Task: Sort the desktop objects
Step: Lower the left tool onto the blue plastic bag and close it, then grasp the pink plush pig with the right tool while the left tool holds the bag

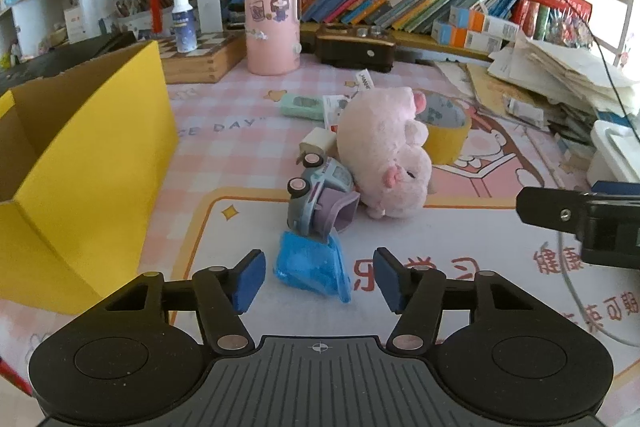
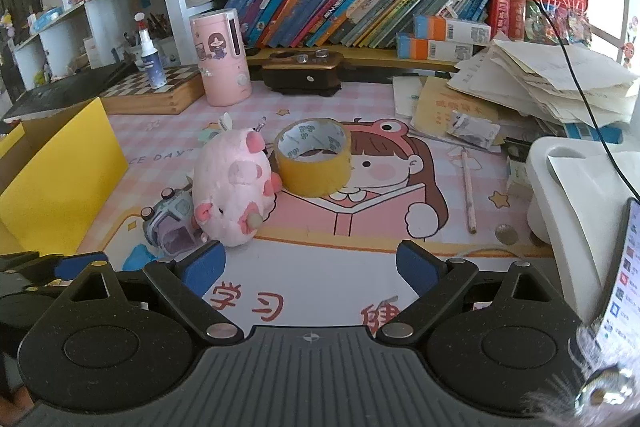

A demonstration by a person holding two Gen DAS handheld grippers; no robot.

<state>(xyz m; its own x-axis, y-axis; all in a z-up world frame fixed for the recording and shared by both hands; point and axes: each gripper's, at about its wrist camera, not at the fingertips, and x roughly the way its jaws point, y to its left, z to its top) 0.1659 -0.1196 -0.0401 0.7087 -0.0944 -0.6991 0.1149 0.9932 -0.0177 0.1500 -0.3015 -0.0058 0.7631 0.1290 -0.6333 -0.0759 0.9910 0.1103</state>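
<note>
A blue crumpled packet (image 1: 312, 269) lies on the desk mat between the open fingers of my left gripper (image 1: 318, 277). Behind it a small grey-blue toy car (image 1: 320, 199) lies on its side against a pink plush pig (image 1: 384, 155). A yellow tape roll (image 1: 448, 135) stands behind the pig. A green tube (image 1: 302, 106) lies further back. In the right wrist view my right gripper (image 2: 310, 269) is open and empty over the mat, with the pig (image 2: 232, 187), car (image 2: 170, 223) and tape roll (image 2: 314, 157) ahead of it.
An open yellow cardboard box (image 1: 100, 163) stands at the left. A pink canister (image 1: 272, 23), a wooden chessboard box (image 1: 200, 59) and a dark wooden box (image 1: 354, 47) stand at the back under shelves of books. Paper stacks (image 2: 540, 83), a pencil (image 2: 468, 191) and a white appliance (image 2: 568, 203) are at the right.
</note>
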